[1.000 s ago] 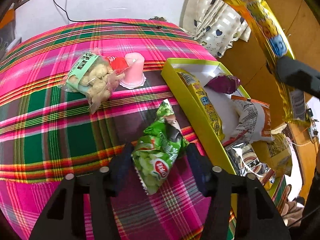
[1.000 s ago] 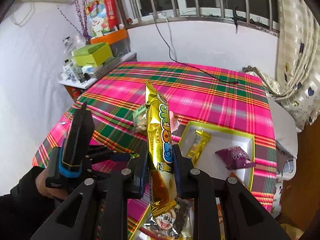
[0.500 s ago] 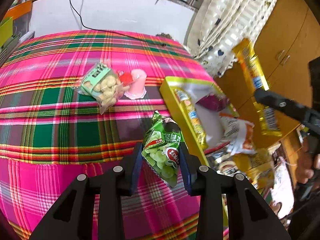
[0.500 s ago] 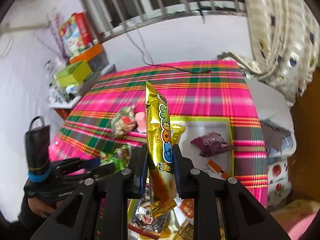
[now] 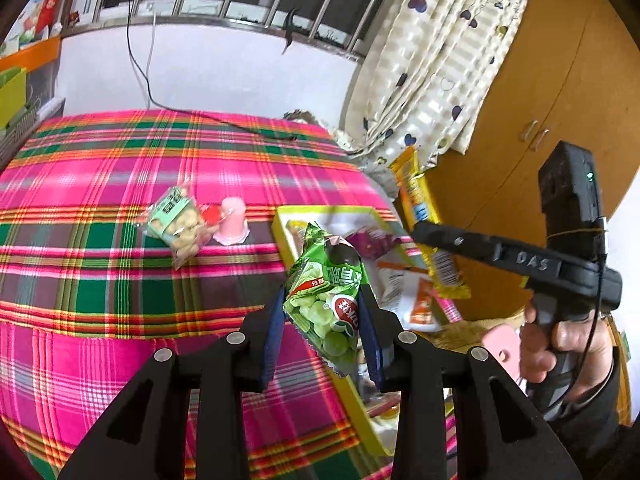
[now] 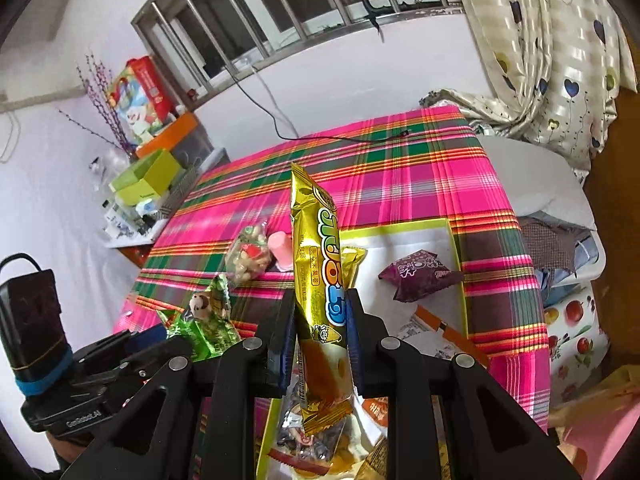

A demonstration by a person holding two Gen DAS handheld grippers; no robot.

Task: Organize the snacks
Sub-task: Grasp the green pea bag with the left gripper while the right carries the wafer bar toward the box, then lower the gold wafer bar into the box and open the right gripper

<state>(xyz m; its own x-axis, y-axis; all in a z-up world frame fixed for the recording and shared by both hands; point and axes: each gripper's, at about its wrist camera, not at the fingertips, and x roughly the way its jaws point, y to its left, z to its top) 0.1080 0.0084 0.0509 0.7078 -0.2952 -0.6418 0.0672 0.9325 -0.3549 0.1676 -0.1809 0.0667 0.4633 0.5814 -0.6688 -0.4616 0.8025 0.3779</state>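
Clamping one green pea bag in left hand-held gripper, right hand-held gripper pinching one gold bar, perhaps wafer.

2 tools: left tool, right tool. 1 green snack bag, 1 gold snack bar, 1 purple packet, 1 pink jelly cup, 1 clear nut bag, 1 yellow tray.

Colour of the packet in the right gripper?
Gold, with blue-and-green lettering: the gold snack bar in the right gripper, clearest in the right wrist view.
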